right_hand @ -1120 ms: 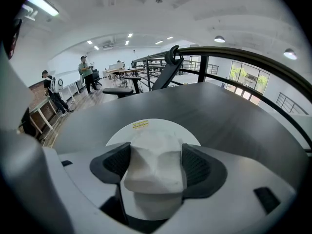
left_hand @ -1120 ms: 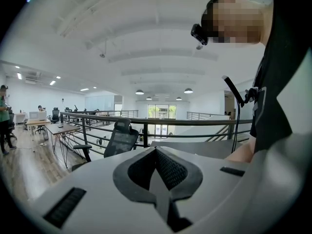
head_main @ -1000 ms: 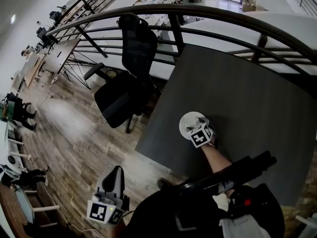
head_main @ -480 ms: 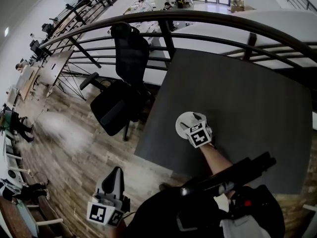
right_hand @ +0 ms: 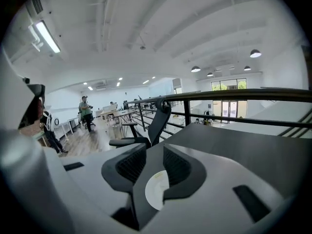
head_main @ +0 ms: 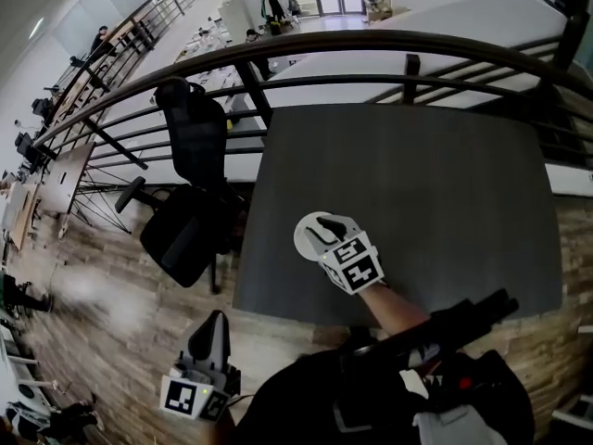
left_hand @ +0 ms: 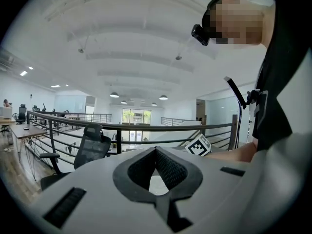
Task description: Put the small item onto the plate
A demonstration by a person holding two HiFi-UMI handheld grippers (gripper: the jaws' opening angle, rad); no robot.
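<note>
A white plate (head_main: 304,239) lies near the front left edge of the dark table (head_main: 435,193). My right gripper (head_main: 332,235) hovers just over it, its marker cube toward me. In the right gripper view the jaws (right_hand: 153,150) stand a little apart and are closing, and only the plate (right_hand: 155,191) shows through the gap. I cannot see any small item. My left gripper (head_main: 202,374) hangs low at the left over the wooden floor, away from the table. Its jaws (left_hand: 156,150) meet at the tips with nothing in them.
A black office chair (head_main: 181,221) stands off the table's left edge. A dark metal railing (head_main: 371,44) curves round the far side. The person's forearm (head_main: 398,309) reaches in from the near edge.
The head view has swung, so the table, plate and right gripper sit further left in the picture. The right gripper stays at the plate. The left gripper has not moved.
</note>
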